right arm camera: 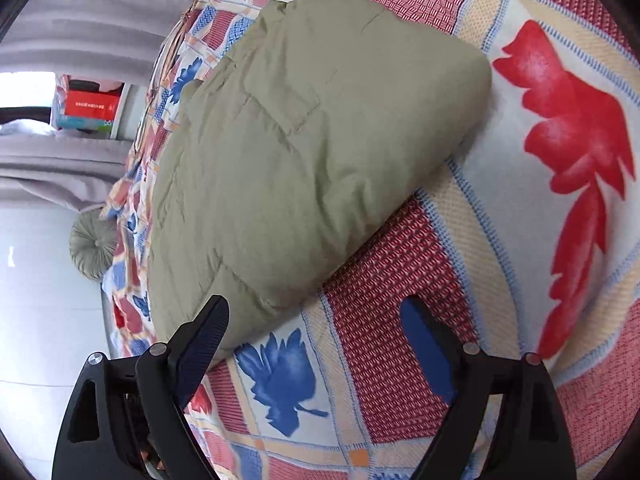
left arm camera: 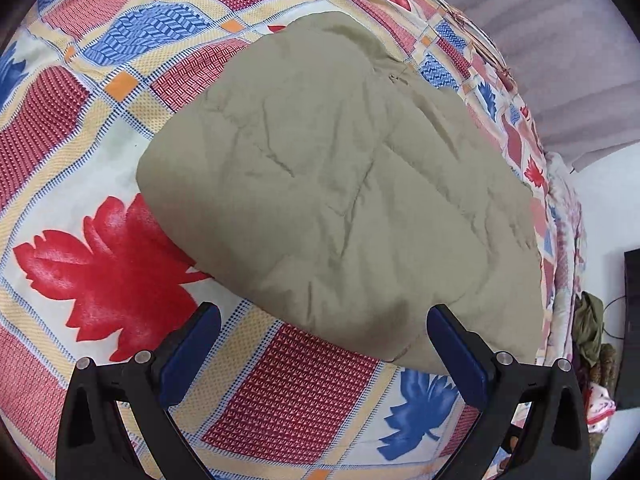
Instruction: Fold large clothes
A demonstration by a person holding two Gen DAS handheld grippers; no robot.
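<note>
On the leaf-patterned red, blue and cream bedspread (left arm camera: 100, 128), the folded olive-green padded garment (left arm camera: 320, 184) lies just ahead of both wide-open, empty grippers, left gripper (left arm camera: 324, 344) straddling its near edge, right gripper (right arm camera: 316, 332) at its near corner.

Left wrist view: mounted behind the left gripper (left arm camera: 324, 320), looking steeply down along its two fingers at the bed from close above; olive padded garment (left arm camera: 320, 184) fills the centre, patterned bedspread (left arm camera: 80, 120) around it, grey curtain (left arm camera: 560, 40) at upper right.

Right wrist view: mounted behind the right gripper (right arm camera: 316, 316), angled down and strongly rolled, close to the bed; curtain (right arm camera: 80, 20) at upper left, floor (right arm camera: 40, 300) at left.

Shared: the same garment (right arm camera: 300, 140) and bedspread (right arm camera: 400, 320), seen from opposite sides.
</note>
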